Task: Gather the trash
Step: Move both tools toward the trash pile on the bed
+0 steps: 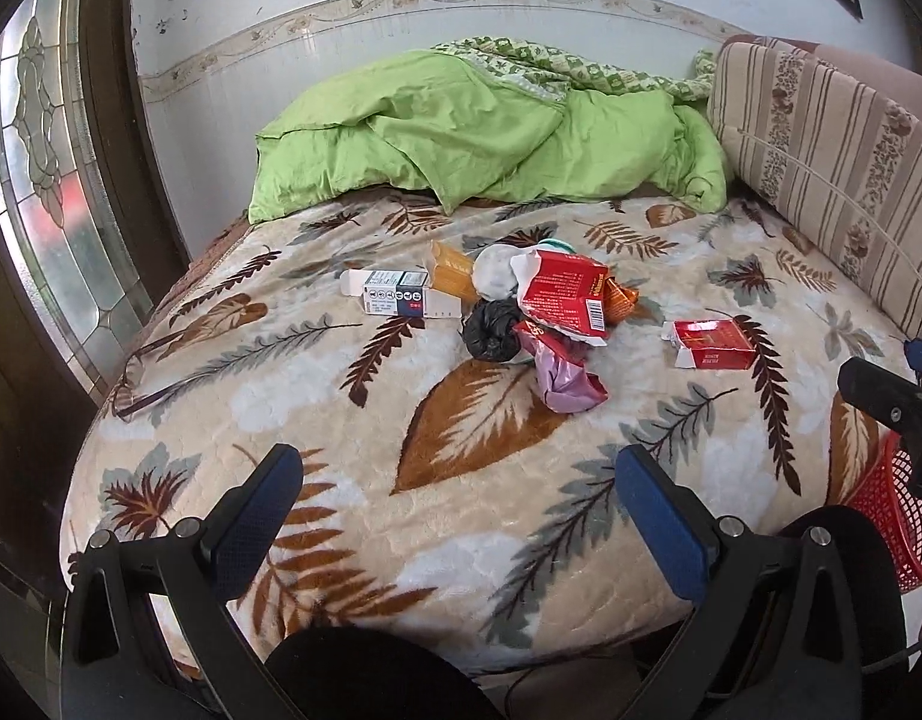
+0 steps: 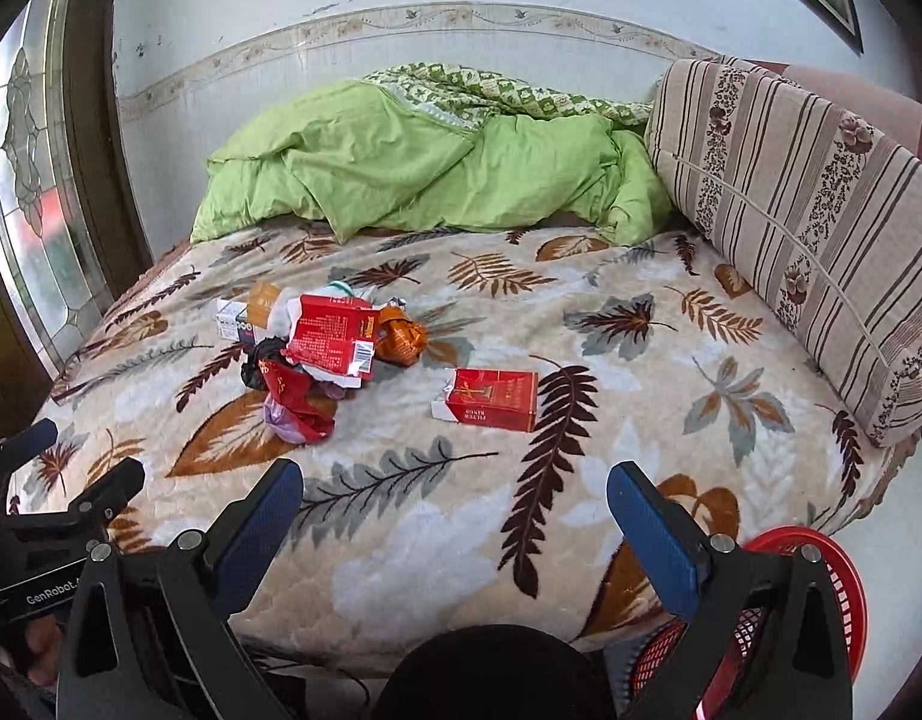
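Ahead of both pairs of tongs, on the leaf-patterned bed [image 1: 461, 480], every piece of trash visible lies uncollected, so the task is judged to be at or near its start. Taken from left to right, beyond the left tongs [image 1: 458, 480] and slightly left of their centre line lies a white and blue carton [image 1: 395, 294], with an orange box [image 1: 452, 267] just behind it. Next comes a heap, roughly straight ahead of the left tongs: a black bag [image 1: 491, 330], a torn red carton [image 1: 566, 297], an orange wrapper [image 1: 620, 297] and a crumpled pink and red wrapper [image 1: 560, 369], all touching or overlapping. Apart from the heap, to its right, a red cigarette pack [image 2: 491, 399] lies alone, almost straight ahead of the right tongs [image 2: 455, 495]. A red mesh basket [image 2: 821, 588] stands off the bed's near corner, below and to the right of the right tongs; its contents cannot be made out, but it is judged the likely receptacle. Both pairs of tongs are spread wide apart and hold nothing. Each is held low over the near edge of the bed, pointing forward across it, well short of the trash. The left tongs show at the left margin of the right wrist view, side by side with the right tongs.
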### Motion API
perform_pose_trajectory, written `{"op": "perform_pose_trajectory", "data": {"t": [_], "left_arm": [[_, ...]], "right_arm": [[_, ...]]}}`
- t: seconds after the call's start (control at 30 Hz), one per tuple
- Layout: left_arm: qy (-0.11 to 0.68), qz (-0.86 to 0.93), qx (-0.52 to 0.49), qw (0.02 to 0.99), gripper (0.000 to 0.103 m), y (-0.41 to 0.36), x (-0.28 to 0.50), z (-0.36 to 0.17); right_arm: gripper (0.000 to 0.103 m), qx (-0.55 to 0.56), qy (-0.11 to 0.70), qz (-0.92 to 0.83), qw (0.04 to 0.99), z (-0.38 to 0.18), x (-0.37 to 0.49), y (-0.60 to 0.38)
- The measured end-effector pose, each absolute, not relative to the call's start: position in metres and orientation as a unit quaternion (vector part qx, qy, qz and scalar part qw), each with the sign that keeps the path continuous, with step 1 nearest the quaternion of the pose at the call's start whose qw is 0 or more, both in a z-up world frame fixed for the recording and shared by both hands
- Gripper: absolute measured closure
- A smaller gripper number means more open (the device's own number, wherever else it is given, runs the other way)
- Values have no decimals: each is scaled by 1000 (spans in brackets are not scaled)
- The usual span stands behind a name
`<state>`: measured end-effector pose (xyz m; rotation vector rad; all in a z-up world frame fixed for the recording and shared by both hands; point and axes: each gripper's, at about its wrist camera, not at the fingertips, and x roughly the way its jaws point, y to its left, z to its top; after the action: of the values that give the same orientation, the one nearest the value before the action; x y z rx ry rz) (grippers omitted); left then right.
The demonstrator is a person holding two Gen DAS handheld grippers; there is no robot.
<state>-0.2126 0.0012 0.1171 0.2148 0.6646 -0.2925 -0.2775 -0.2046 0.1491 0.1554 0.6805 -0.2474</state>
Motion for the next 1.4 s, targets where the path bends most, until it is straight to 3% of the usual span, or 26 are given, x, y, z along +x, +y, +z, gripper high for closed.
{"op": "perform_pose_trajectory", "data": {"t": [1.4], "left_arm": [[334, -158, 93, 925, 0, -2, -215, 114]], "right_arm": [[1, 45, 351, -125, 927, 144, -274, -201]]}}
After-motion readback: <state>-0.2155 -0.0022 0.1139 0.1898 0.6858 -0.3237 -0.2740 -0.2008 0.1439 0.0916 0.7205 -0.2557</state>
